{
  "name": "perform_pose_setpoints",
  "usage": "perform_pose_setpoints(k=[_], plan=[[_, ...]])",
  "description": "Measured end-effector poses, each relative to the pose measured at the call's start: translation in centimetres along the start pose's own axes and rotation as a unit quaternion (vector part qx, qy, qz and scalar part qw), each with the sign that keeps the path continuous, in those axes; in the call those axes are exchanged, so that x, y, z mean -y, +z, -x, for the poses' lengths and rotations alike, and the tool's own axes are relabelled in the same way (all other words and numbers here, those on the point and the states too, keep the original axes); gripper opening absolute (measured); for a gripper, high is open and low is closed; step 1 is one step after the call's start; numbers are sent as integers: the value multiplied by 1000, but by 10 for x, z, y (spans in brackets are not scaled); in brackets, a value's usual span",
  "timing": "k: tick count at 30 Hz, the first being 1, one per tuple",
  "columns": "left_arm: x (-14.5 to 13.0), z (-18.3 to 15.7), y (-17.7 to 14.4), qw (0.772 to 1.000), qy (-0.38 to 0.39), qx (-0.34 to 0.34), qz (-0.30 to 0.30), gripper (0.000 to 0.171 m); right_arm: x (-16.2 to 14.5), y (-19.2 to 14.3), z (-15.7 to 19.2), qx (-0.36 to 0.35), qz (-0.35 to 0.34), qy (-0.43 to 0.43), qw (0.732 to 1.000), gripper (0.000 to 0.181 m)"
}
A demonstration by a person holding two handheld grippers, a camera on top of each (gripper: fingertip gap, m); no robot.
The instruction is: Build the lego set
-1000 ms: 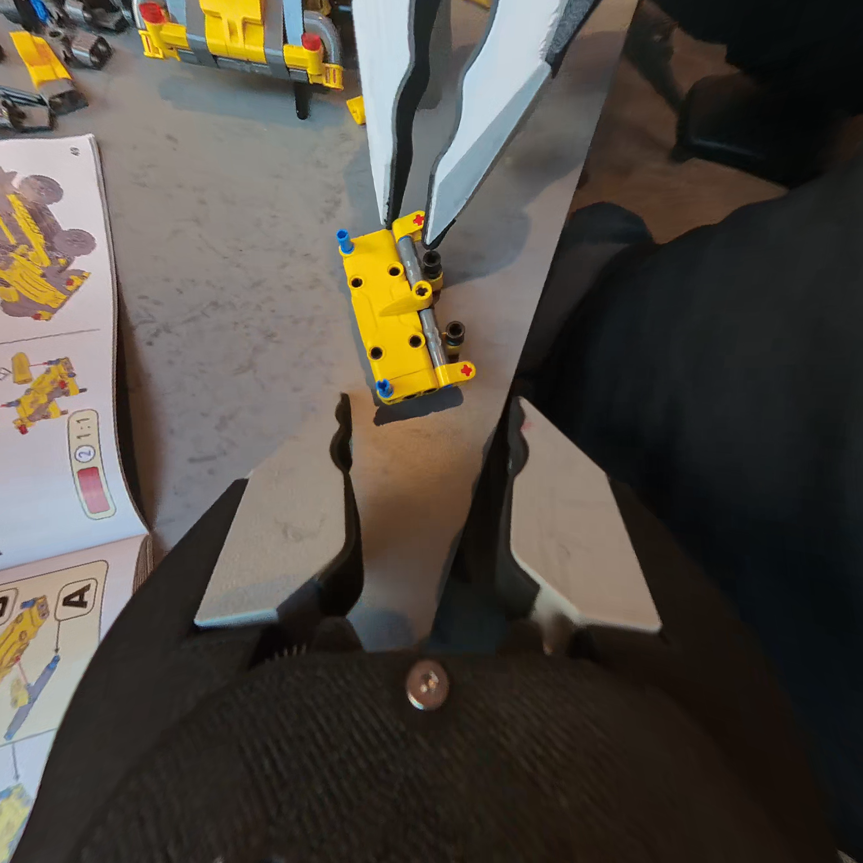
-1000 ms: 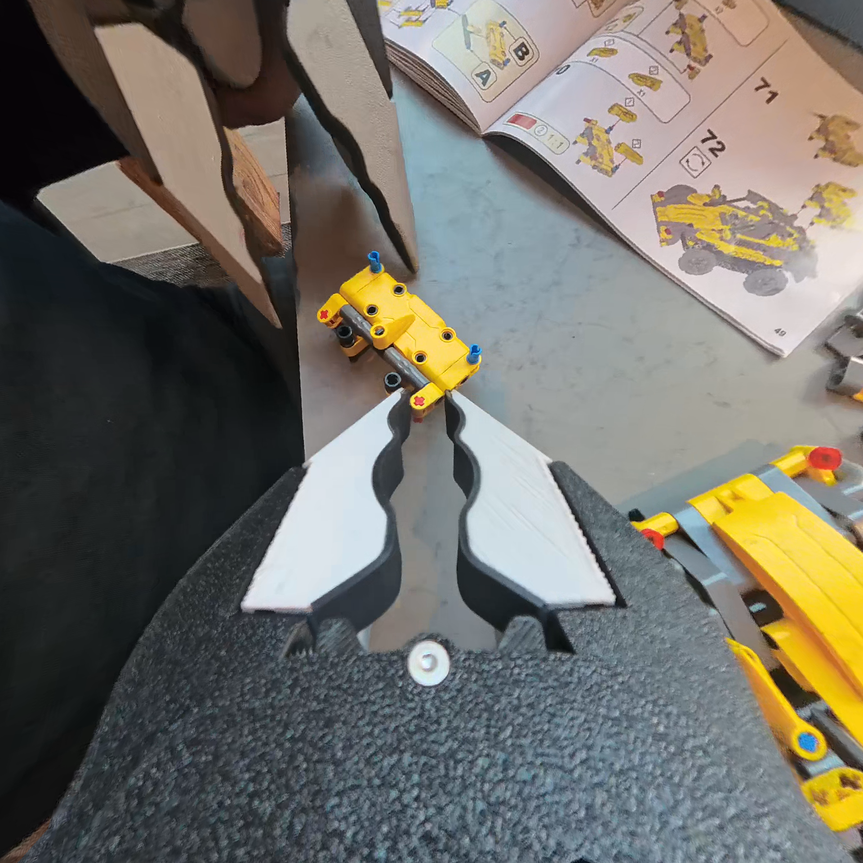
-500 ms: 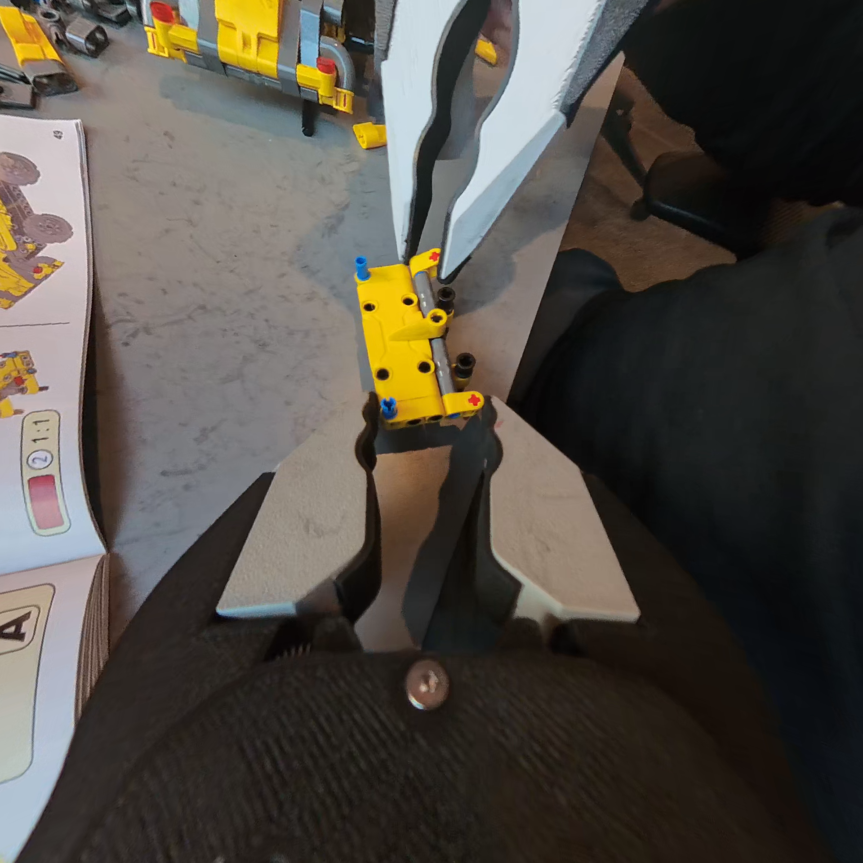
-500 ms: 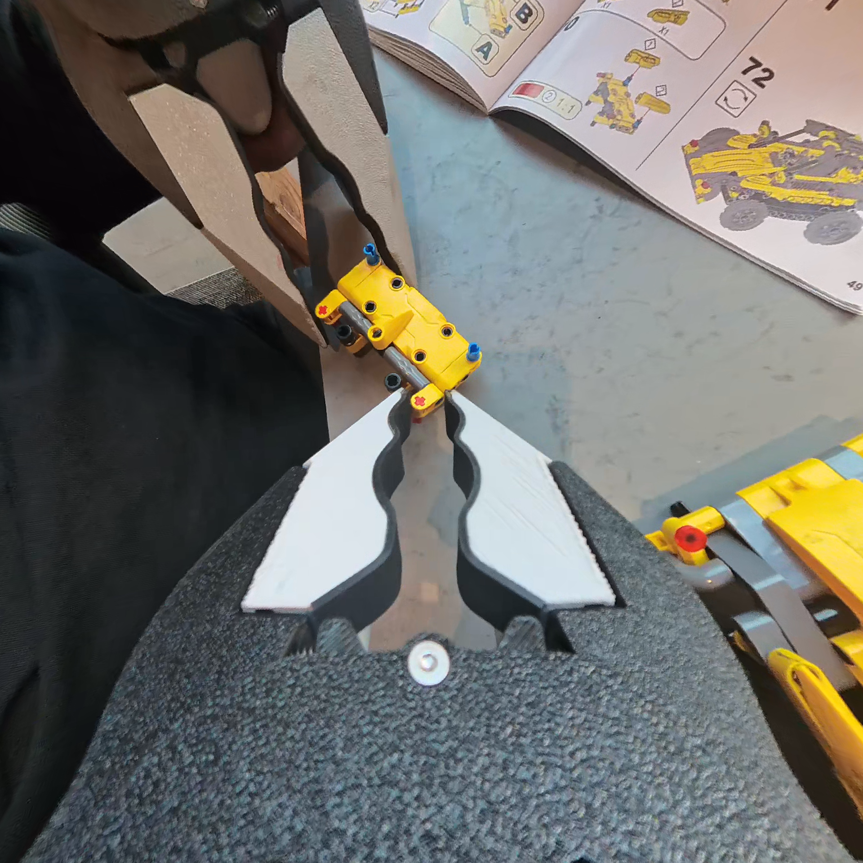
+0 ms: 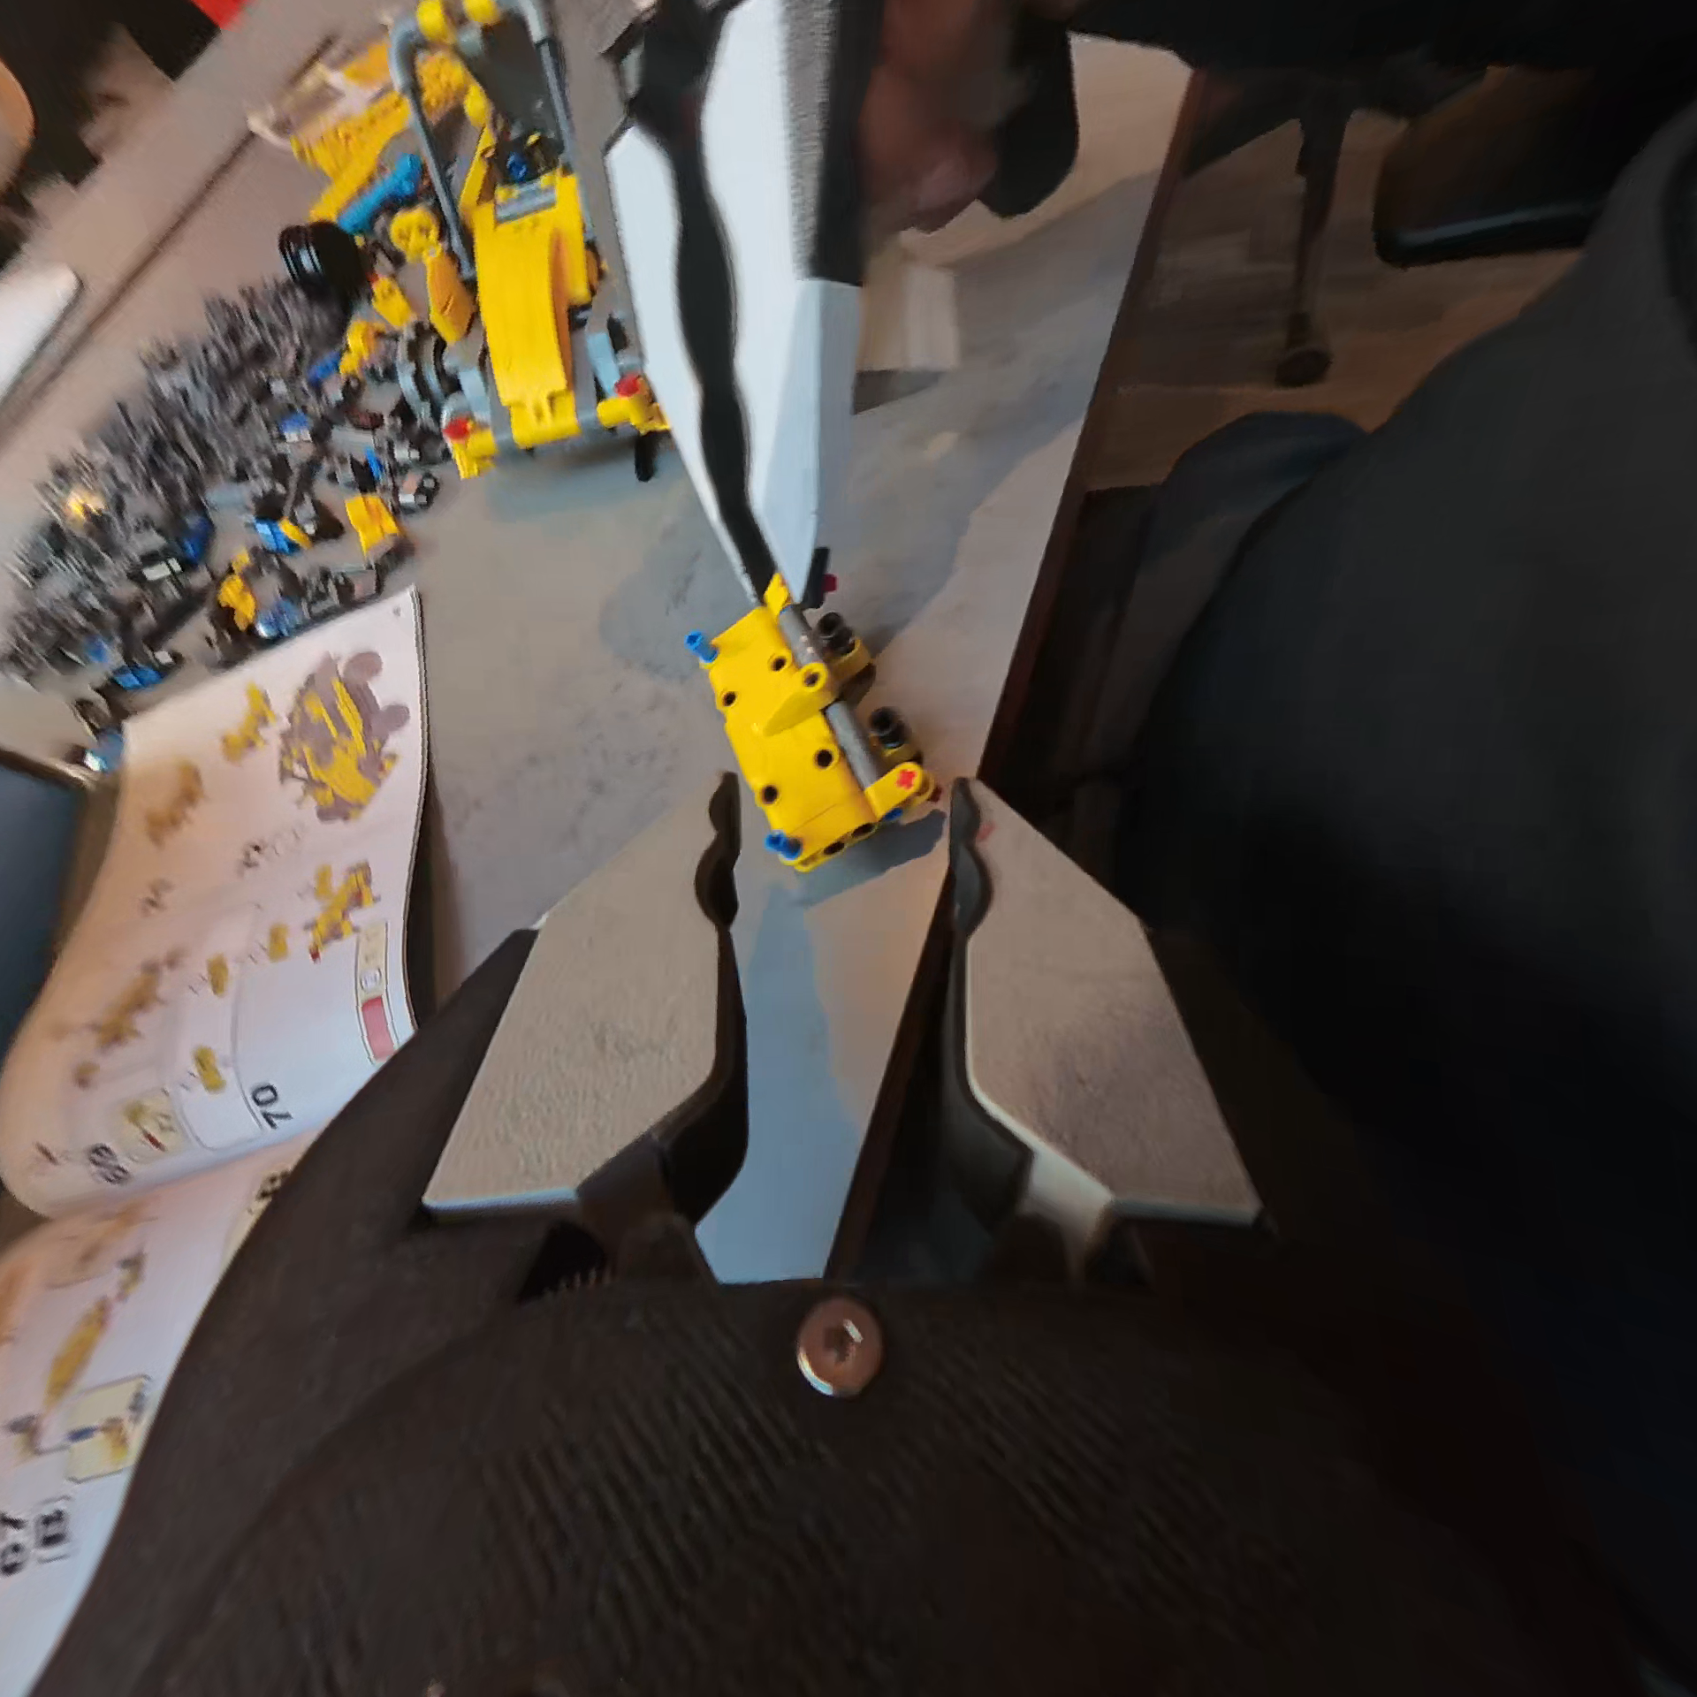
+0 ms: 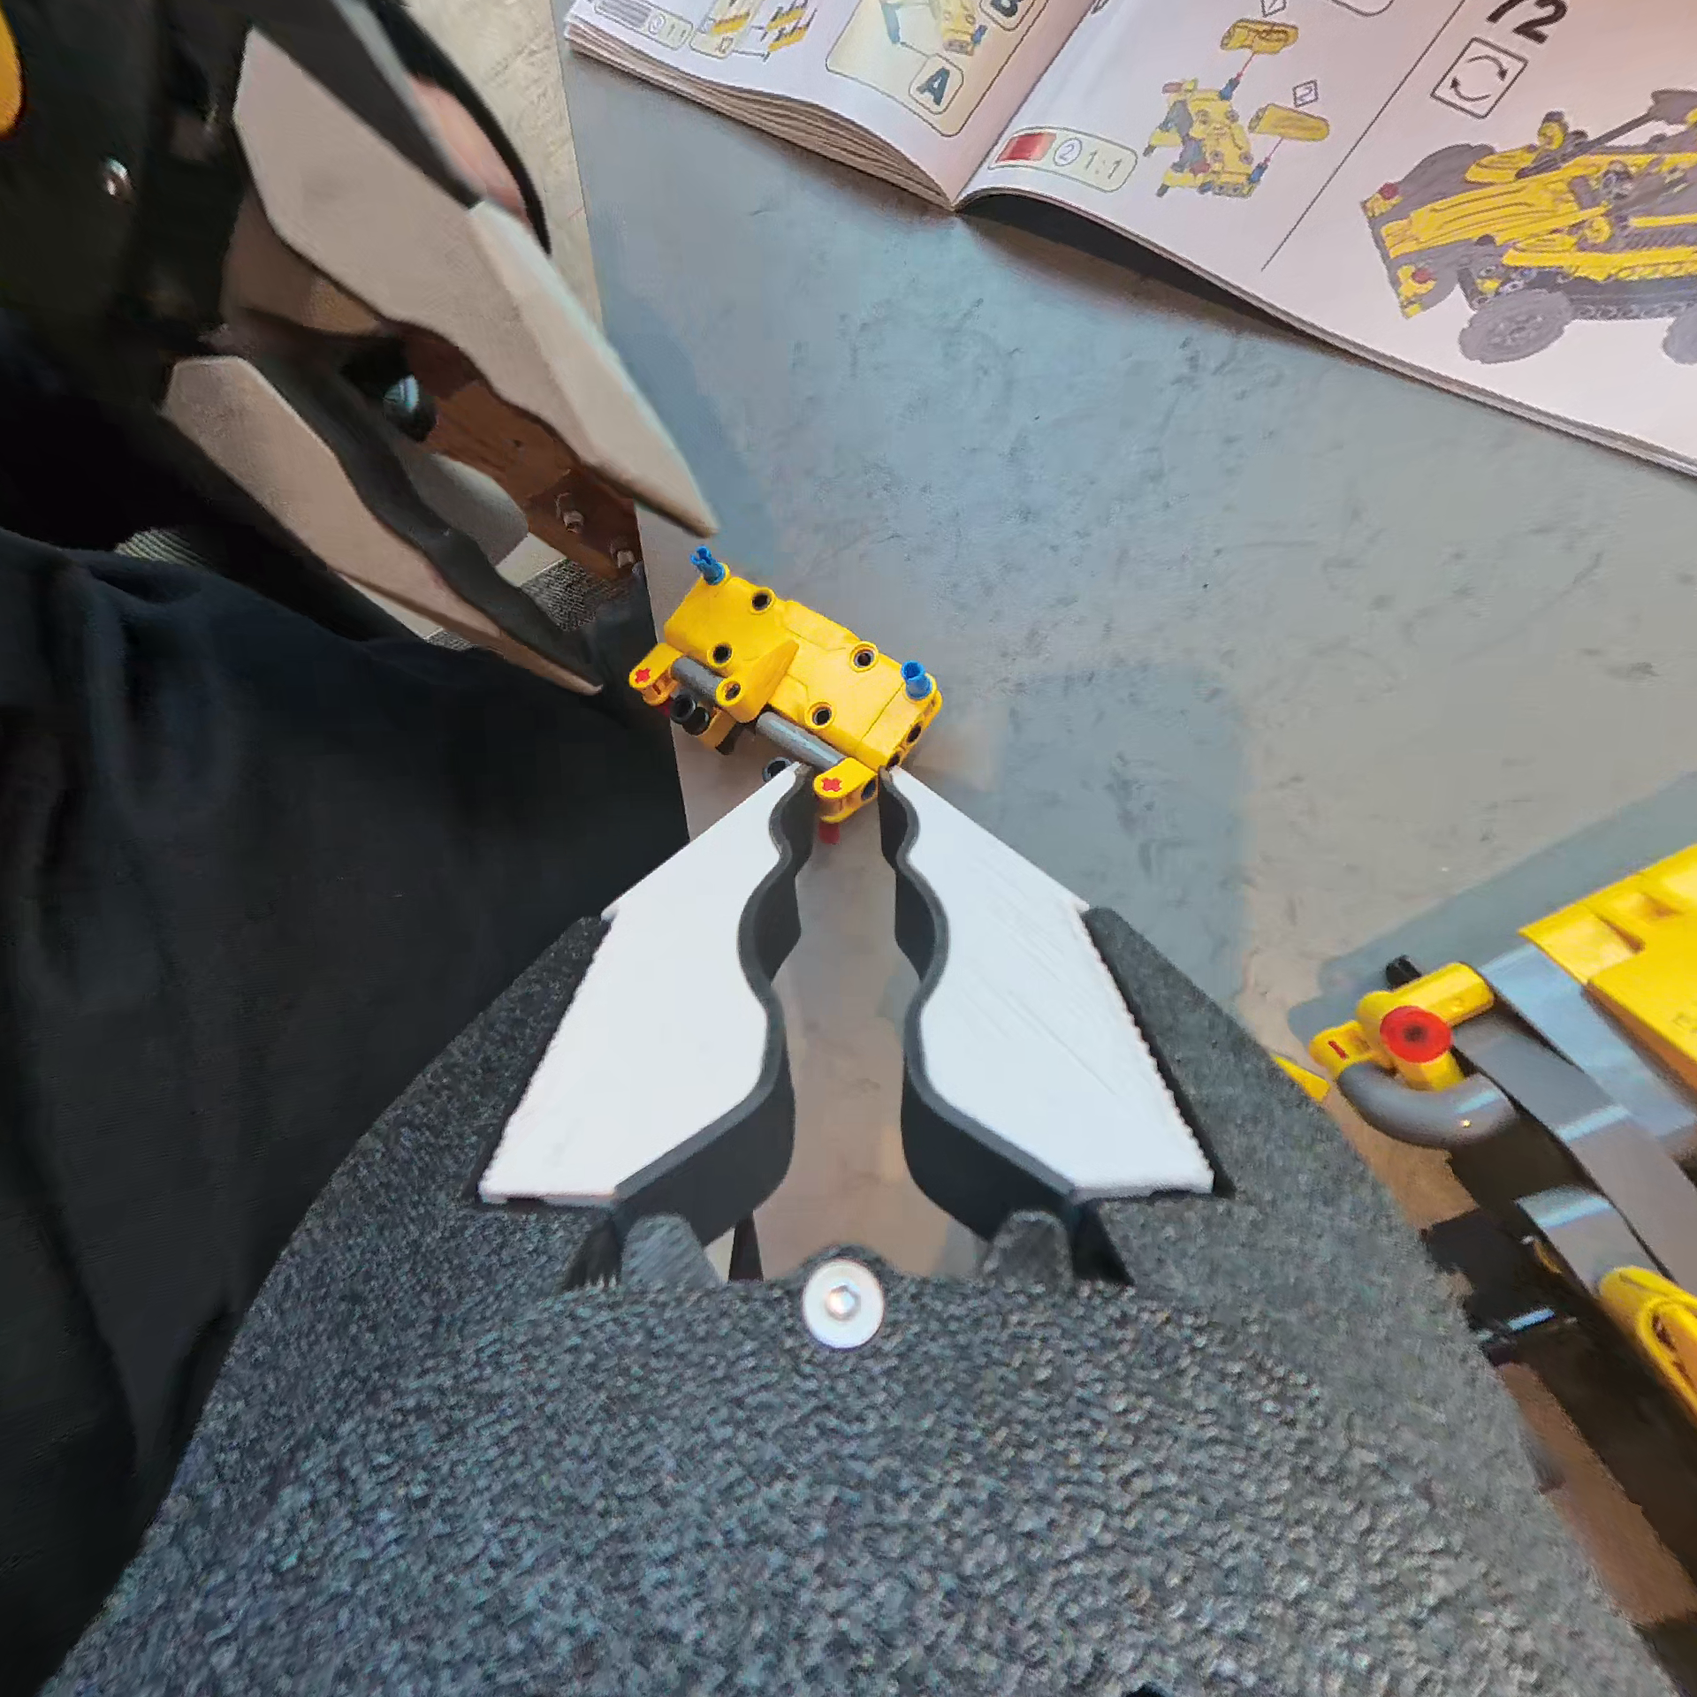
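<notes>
A small yellow brick assembly (image 5: 790,735) with a grey axle, blue pins and red axle ends lies near the grey table's edge (image 5: 1028,661). My right gripper (image 6: 840,785) is shut on the yellow connector at one end of the assembly (image 6: 790,670). In the left wrist view it reaches down from the top (image 5: 781,578). My left gripper (image 5: 840,803) is open. Its fingertips straddle the assembly's other end with a small gap on each side. It also shows at the upper left of the right wrist view (image 6: 647,606).
An open instruction booklet (image 5: 275,826) (image 6: 1286,138) lies beside the assembly. A partly built yellow and grey vehicle (image 5: 523,275) (image 6: 1561,1056) and a pile of loose parts (image 5: 184,505) lie farther off. A person's dark clothing (image 5: 1377,826) is past the table edge. Some 6 centimeters of space lies between my two pairs of fingers.
My left gripper has moved forward to the assembly's near end and its jaws have narrowed. My right gripper has kept its hold. Both views have tilted.
</notes>
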State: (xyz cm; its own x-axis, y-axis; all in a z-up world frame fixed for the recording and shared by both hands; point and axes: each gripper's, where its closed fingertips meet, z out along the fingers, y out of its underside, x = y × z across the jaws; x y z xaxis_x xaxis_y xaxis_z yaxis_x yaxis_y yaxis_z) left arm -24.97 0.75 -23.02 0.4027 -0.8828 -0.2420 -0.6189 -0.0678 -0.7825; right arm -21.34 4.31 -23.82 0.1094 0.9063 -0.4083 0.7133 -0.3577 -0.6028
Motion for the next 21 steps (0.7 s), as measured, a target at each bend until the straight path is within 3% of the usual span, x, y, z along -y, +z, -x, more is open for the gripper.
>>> perform_pose_setpoints(k=[8, 21], plan=[[-1, -5, 12, 998, 48, 33, 24, 35, -1, 1, 1, -5, 4, 20, 1000, 13], [-8, -8, 16, 998, 54, 28, 35, 33, -2, 1, 0, 8, -2, 54, 999, 13]])
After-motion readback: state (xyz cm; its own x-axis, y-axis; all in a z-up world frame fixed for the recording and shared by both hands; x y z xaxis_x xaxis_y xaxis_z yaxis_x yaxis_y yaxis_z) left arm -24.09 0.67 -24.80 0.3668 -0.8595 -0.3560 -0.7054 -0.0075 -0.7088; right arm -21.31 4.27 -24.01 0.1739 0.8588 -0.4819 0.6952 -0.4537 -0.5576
